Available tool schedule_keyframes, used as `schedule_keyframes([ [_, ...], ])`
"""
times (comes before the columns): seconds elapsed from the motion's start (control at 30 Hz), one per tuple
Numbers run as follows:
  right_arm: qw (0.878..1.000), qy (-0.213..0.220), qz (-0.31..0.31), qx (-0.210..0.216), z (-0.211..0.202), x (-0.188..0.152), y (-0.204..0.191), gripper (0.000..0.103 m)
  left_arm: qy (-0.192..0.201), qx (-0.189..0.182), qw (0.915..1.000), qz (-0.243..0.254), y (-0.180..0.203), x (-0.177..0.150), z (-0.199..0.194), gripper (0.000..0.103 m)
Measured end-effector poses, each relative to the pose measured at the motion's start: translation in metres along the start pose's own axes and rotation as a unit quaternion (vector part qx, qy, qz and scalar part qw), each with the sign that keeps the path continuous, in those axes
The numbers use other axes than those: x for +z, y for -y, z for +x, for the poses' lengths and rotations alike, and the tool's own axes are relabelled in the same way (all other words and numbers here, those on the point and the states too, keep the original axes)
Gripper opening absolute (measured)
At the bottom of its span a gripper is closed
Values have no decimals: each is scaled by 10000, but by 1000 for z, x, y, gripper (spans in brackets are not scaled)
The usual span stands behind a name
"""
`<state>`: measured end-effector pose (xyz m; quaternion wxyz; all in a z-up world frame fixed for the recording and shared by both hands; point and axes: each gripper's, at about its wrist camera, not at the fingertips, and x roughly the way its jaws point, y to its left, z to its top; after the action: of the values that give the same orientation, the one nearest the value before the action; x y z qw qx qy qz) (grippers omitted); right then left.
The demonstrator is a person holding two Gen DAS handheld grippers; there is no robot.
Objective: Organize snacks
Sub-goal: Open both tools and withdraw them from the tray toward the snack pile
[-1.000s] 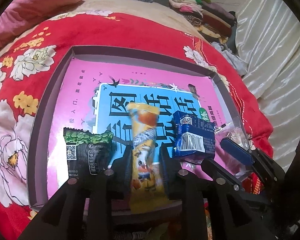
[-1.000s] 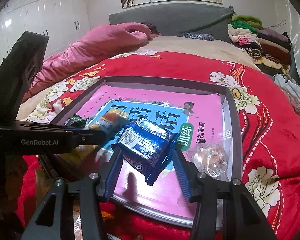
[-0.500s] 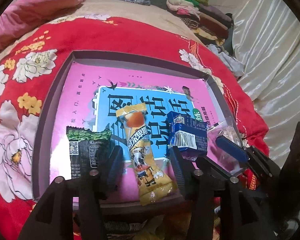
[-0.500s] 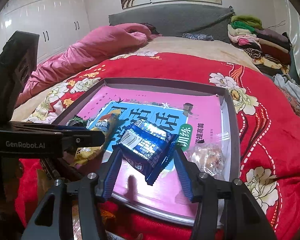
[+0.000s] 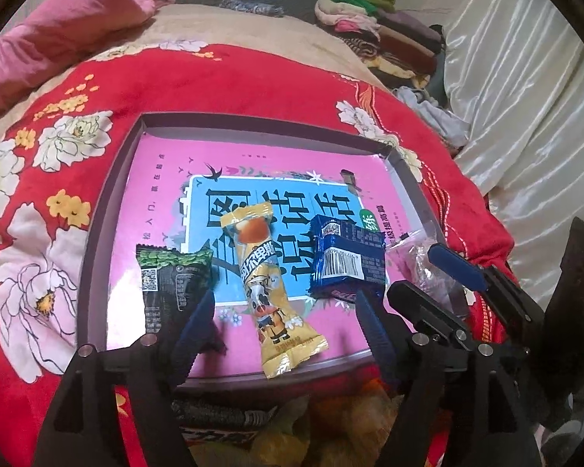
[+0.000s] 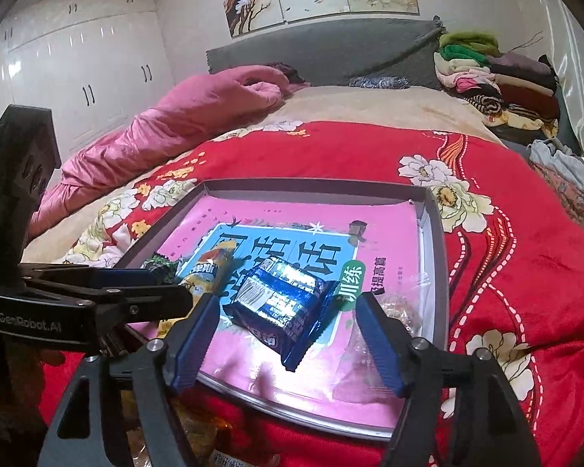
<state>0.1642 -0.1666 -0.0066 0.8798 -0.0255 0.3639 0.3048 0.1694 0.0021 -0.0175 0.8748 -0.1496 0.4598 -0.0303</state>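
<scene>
A shallow grey tray [image 5: 109, 210] is lying on a bed covered by a red floral blanket [image 5: 222, 81], and a pink and blue book cover [image 5: 167, 163] is filling the tray floor. Four snacks are sitting in a row along the tray's near edge. A green and black packet [image 5: 171, 280] is occupying the near left corner. A long yellow packet [image 5: 268, 288] is lying next to it, its lower end reaching the near rim. A blue packet [image 5: 346, 260] is resting right of centre, barcode facing up. A clear-wrapped snack [image 6: 401, 311] is sitting in the near right corner, against the right wall.

The left tool [image 5: 288, 323] is hovering over the near edge with its fingers spread; they have just been opening, and the yellow packet is lying loose between them, touching neither pad. The right tool [image 6: 288, 334] is also standing spread, its jaws having just been opening, with the blue packet lying between the blue pads [image 6: 194, 338] and clear of both. In the right wrist view the left tool is showing as a black frame at the left margin.

A pink quilt [image 6: 183, 116] is bunched toward the bed's far left, and folded clothes [image 6: 494, 74] are stacked at the far right corner by the grey headboard [image 6: 331, 50].
</scene>
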Motion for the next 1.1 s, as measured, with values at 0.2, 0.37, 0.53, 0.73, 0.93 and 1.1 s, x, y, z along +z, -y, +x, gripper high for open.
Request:
schedule_keyframes([
  [0.2,10000,37,-16,-49,-2,1,0,74,54,66,9999,-56,-6,-1,-7,79],
  [0.37,9999,138,-21,-47,-6,2,0,81,64,71,9998,-161,-11,-3,-12,79],
  [0.53,9996,268,-18,-12,-12,5,0,86,78,69,9997,-208,-15,-7,-19,79],
  [0.73,9994,337,-84,-24,-16,7,-2,90,105,97,9997,-186,-20,-12,-29,79],
  [0.93,9988,401,-282,-85,-19,7,-10,90,117,152,9996,-189,-24,-16,-35,79],
  [1.1,9980,458,-430,-102,-23,6,-16,92,119,133,9998,-128,-24,-20,-40,79],
])
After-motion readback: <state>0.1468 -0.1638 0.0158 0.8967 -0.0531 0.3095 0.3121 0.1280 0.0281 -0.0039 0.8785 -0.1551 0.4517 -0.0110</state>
